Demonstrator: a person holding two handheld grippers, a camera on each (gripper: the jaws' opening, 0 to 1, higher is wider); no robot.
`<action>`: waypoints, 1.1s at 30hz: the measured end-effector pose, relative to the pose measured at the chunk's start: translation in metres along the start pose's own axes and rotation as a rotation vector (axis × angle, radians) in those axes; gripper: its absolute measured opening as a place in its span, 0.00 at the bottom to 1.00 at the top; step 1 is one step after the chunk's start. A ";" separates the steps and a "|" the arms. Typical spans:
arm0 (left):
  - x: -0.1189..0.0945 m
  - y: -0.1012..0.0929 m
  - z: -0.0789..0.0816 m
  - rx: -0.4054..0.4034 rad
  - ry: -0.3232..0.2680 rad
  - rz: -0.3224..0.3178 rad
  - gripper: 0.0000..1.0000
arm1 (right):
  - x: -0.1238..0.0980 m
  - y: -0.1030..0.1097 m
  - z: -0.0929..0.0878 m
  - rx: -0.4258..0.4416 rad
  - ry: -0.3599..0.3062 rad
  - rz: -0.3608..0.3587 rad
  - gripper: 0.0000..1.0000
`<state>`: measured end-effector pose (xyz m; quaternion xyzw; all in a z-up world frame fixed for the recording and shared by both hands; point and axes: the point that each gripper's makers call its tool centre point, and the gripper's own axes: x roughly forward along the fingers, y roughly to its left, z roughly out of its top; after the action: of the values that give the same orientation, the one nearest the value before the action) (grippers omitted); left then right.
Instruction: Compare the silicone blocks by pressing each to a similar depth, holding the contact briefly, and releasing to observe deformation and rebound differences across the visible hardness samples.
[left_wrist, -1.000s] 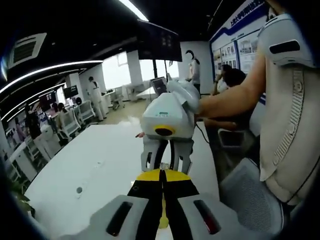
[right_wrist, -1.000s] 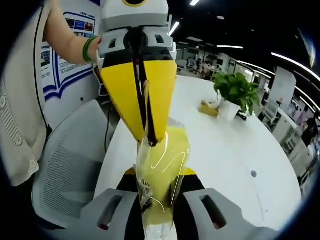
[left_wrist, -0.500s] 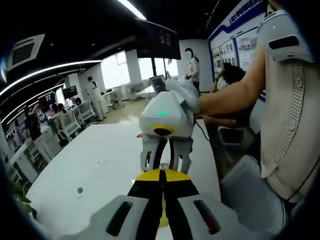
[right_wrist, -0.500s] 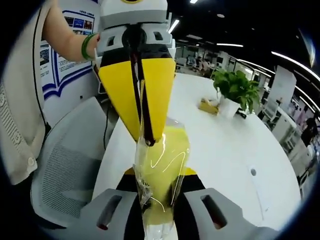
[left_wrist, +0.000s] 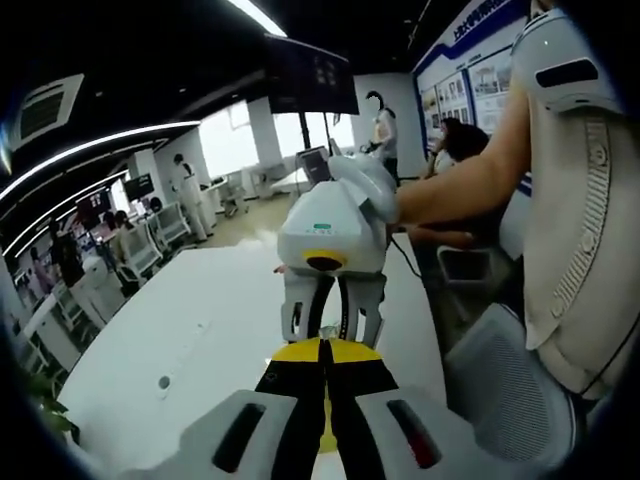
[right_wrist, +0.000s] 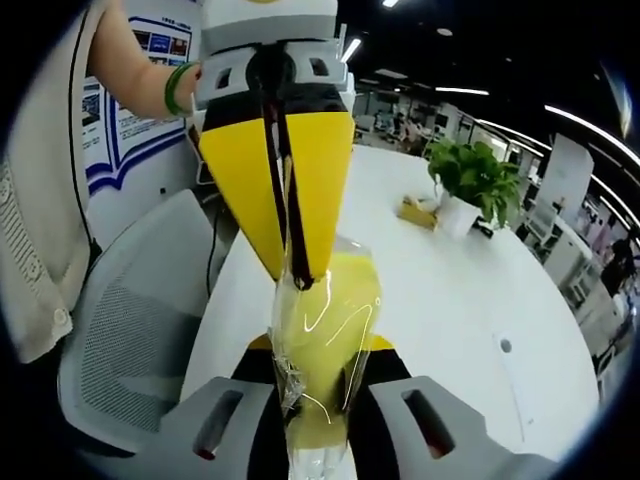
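Observation:
A clear plastic bag (right_wrist: 330, 300) with something yellow showing through it is stretched between my two grippers, which face each other tip to tip above the white table (right_wrist: 440, 290). In the right gripper view, my right gripper (right_wrist: 318, 350) is shut on the bag's lower end. My left gripper (right_wrist: 298, 282) comes down from the top, its yellow jaws shut on the bag's upper end. In the left gripper view, my left gripper (left_wrist: 323, 343) is shut at the bottom. The white body of my right gripper (left_wrist: 326, 325) sits just beyond it, held by a person's hand.
A potted plant (right_wrist: 470, 180) and a small yellow object (right_wrist: 418, 215) stand far back on the table. A grey mesh chair (right_wrist: 140, 320) stands beside the table edge. A person's arm with a green bangle (right_wrist: 178, 90) holds the left gripper. Several people stand in the office behind.

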<state>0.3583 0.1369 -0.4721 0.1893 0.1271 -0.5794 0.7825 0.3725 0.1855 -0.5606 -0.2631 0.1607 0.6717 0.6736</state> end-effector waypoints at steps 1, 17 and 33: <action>0.000 0.000 0.000 -0.002 0.001 0.001 0.00 | 0.000 0.000 0.000 -0.001 0.000 0.002 0.11; -0.002 0.001 -0.001 -0.012 0.012 0.009 0.00 | -0.001 -0.001 -0.001 -0.051 0.002 0.005 0.16; -0.003 -0.001 -0.005 -0.017 0.030 0.009 0.00 | 0.000 0.001 -0.004 -0.046 0.017 0.007 0.22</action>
<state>0.3568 0.1416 -0.4754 0.1920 0.1426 -0.5718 0.7848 0.3726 0.1833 -0.5642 -0.2835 0.1518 0.6753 0.6638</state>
